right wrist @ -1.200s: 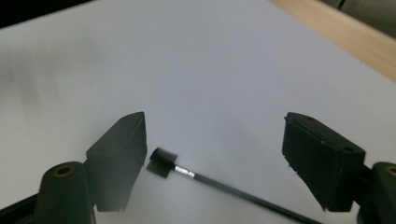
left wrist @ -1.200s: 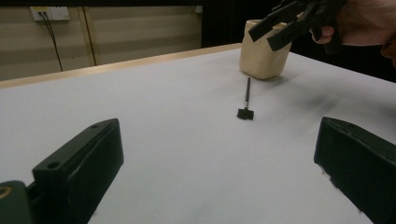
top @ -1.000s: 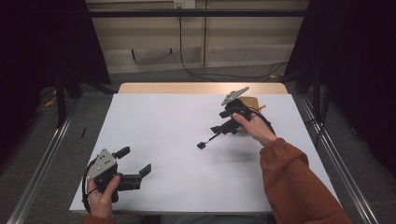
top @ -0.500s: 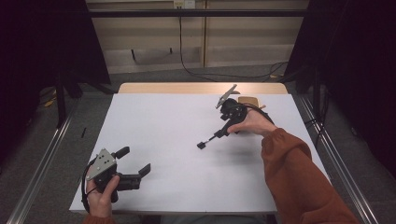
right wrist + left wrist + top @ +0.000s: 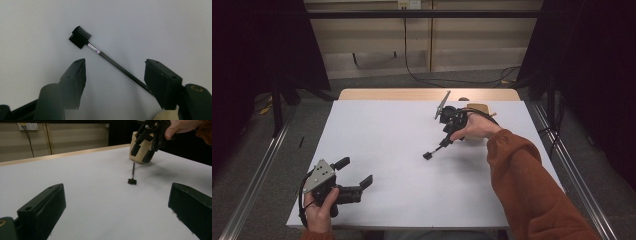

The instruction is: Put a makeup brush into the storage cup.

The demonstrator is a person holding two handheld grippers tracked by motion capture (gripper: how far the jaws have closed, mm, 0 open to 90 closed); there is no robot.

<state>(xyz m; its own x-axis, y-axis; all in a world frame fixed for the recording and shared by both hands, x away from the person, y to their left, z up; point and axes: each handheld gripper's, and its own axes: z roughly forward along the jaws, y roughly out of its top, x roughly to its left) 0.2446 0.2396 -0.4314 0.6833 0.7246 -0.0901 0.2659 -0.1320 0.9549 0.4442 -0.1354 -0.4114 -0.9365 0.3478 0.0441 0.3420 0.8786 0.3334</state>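
Dim, even light; soft faint shadows.

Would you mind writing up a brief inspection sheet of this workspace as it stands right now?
Surface: white table top, wooden strip along the far edge.
Job's things: small black brush with a thin handle lying flat; cream cup near the far right.
Clutter: nothing seen.
Tongs: left tongs open, held low at the near left; right tongs open above the brush handle.
Cables: black cable on the floor beyond the table.
Surroundings: dark curtains on both sides.
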